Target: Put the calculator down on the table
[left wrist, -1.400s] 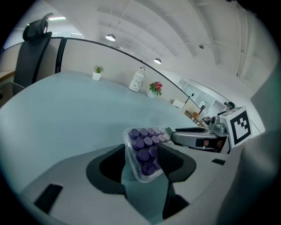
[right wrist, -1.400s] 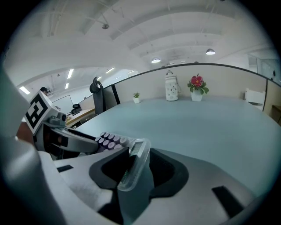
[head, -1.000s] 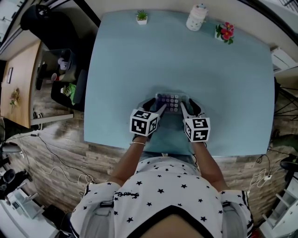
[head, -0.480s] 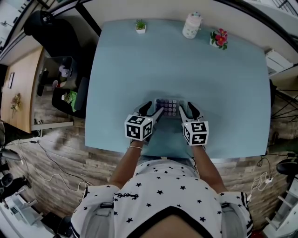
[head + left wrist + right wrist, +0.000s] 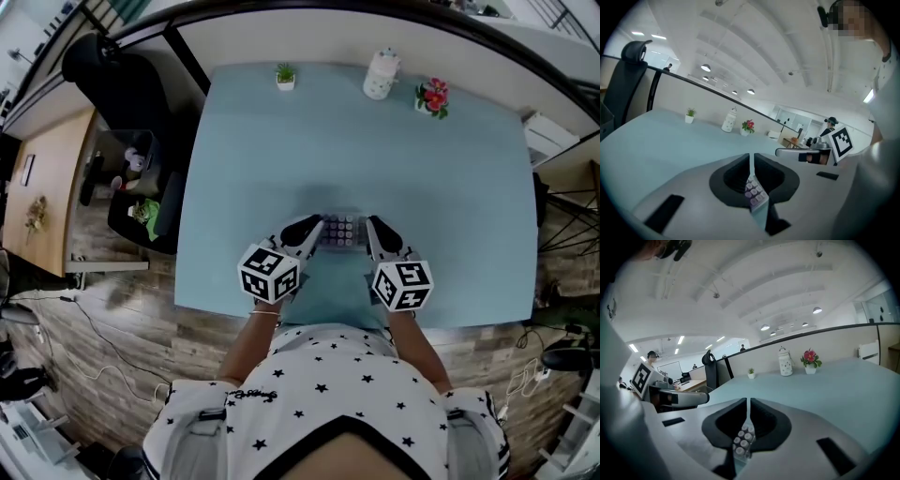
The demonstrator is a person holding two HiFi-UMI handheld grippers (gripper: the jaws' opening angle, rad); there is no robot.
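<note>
Calculator (image 5: 339,231) spans between both tongs over near-middle of table (image 5: 450,169). Left gripper (image 5: 317,232) pinches its left edge, right gripper (image 5: 369,232) its right edge. Both jaws have just been closing, now narrow on it.

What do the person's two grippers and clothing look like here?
The left gripper and right gripper match: pale grey bodies, black curved jaws, each topped by a white cube with black square markers. No cables show. The person wears a white short-sleeved shirt with black stars, and a thin bracelet on the left wrist.
</note>
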